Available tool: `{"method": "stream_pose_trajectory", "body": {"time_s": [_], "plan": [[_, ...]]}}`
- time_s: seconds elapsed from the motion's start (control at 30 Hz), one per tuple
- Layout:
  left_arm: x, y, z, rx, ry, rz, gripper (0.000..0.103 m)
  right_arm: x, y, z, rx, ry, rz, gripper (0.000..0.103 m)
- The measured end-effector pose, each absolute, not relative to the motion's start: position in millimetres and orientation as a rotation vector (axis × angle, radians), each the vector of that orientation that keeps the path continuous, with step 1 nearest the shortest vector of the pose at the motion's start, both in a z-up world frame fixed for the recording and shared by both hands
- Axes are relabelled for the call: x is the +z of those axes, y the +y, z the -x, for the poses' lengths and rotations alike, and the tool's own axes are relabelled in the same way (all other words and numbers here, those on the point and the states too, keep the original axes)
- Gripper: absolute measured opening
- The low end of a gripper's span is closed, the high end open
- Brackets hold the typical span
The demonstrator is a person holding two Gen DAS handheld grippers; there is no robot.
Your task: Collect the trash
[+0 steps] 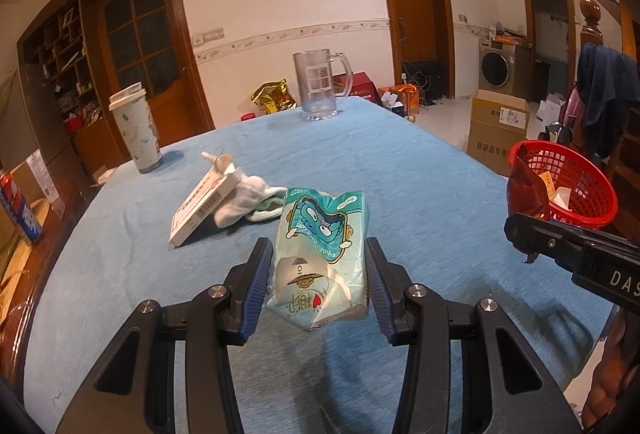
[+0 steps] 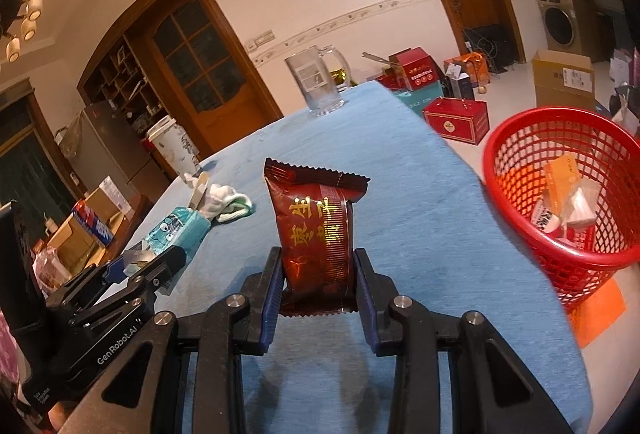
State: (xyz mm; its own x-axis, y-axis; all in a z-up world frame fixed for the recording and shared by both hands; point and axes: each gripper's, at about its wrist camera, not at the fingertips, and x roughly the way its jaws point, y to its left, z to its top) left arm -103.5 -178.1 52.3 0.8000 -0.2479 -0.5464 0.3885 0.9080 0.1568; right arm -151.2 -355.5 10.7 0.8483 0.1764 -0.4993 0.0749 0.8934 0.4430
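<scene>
My left gripper [image 1: 318, 254] is shut on a teal tissue pack [image 1: 320, 250] and holds it above the blue table [image 1: 400, 174]. My right gripper [image 2: 316, 262] is shut on a dark red snack wrapper [image 2: 316, 222], held upright over the table's right part. A red mesh basket [image 2: 560, 194] stands off the table's right edge, with several pieces of trash inside. The basket also shows in the left wrist view [image 1: 568, 186], with the right gripper and wrapper [image 1: 524, 190] in front of it. The left gripper with the tissue pack [image 2: 176, 234] shows at the left of the right wrist view.
On the table lie a white flat box [image 1: 204, 202] resting on a white cloth [image 1: 248, 198], a white tumbler [image 1: 136, 130] at far left and a glass mug [image 1: 320, 82] at the far edge. Cardboard boxes [image 1: 496, 130] and red gift boxes [image 2: 456, 118] stand on the floor.
</scene>
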Motion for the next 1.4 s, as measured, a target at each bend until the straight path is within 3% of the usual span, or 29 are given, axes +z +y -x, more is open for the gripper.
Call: {"method": "stream_pose_trajectory", "body": {"time_s": [0.9,1.4], "plan": [[54.7,-276.3,120.0,-0.467,0.521,-0.408,0.045,1.7,-449.8,196.6,-0.068,0.486,-0.595,0.037],[77.8,-341.0,112.5,-0.731,0.631,-0.309,0.045,13.7,-526.9,237.2,-0.238,0.426,-0.631,0.037]]}}
